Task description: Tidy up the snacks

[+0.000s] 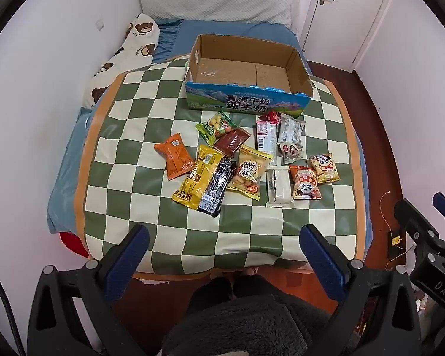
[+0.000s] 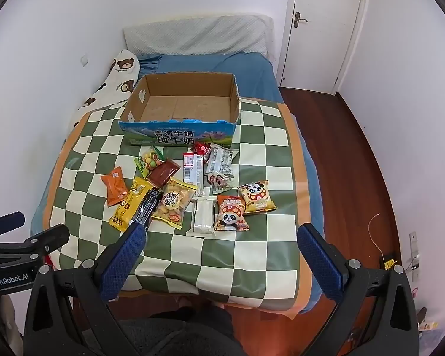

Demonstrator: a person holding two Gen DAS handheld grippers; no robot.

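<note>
Several snack packets lie on a green-and-cream checkered mat (image 1: pixel 151 237) (image 2: pixel 252 267) on a bed. Among them are an orange packet (image 1: pixel 178 160) (image 2: pixel 114 190), a long yellow packet (image 1: pixel 198 176) (image 2: pixel 130 204), a white packet (image 1: pixel 277 188) (image 2: pixel 203 216) and two panda packets (image 1: pixel 305 182) (image 2: pixel 231 213). An open, empty cardboard milk box (image 1: pixel 246 102) (image 2: pixel 178 133) stands behind them. My left gripper (image 1: pixel 224 237) is open and empty above the mat's near edge. My right gripper (image 2: pixel 221 237) is open and empty too, short of the packets.
A bear-print pillow (image 1: pixel 133 47) (image 2: pixel 118 80) lies along the left wall. A grey headboard cushion (image 1: pixel 216 6) (image 2: pixel 198 35) is at the back. Wooden floor (image 1: pixel 379 148) (image 2: pixel 341 163) and a white door (image 2: pixel 320 23) are to the right. The person's dark-clad legs (image 1: pixel 237 320) are below.
</note>
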